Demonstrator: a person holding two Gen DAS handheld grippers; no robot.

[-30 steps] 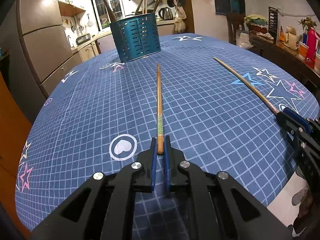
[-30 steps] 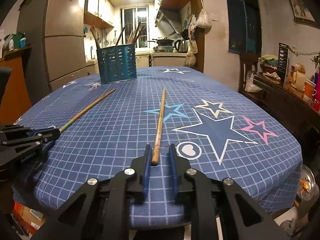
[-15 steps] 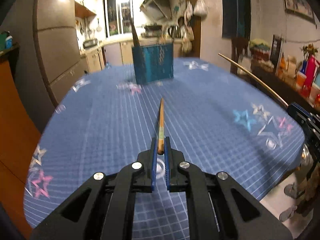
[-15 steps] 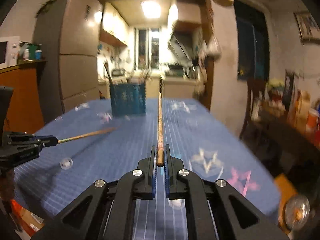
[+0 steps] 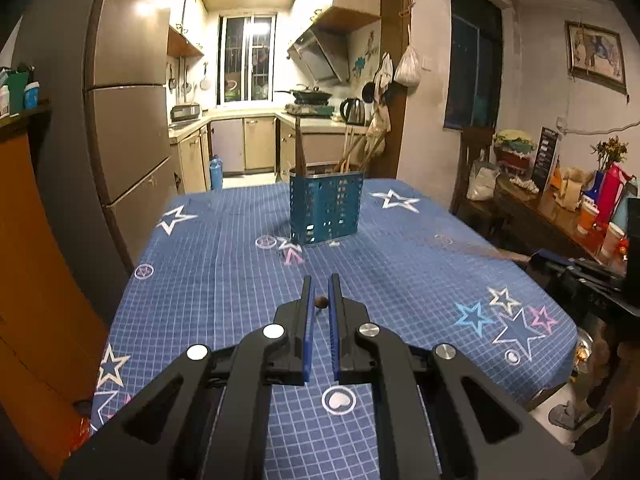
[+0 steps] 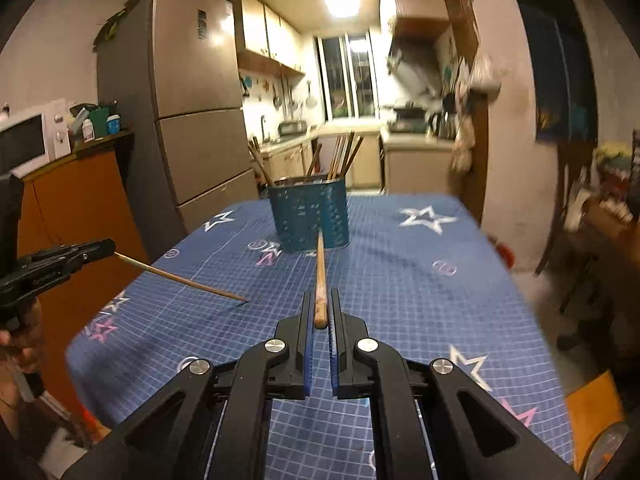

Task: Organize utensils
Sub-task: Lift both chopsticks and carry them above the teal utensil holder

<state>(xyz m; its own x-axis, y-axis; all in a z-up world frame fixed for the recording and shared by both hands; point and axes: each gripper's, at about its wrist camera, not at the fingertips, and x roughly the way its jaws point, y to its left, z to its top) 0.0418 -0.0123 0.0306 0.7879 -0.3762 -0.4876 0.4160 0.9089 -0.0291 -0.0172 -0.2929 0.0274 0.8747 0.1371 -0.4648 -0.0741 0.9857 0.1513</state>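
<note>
Only the blue perforated utensil holder (image 5: 326, 210), crowded with upright chopsticks (image 6: 344, 156), stands on the bench (image 5: 224, 264); the checked cloth around it lies open. A fridge (image 5: 128, 120) flanks the left edge.

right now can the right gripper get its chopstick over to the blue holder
Probably yes: the right gripper holds its chopstick aimed at the blue holder, with only bare tablecloth between them.

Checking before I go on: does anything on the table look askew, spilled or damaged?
Nothing stands out. The blue holder stands upright on the tablecloth, utensils inside. Each tool grips one chopstick off the cloth: left tool, right tool.
</note>
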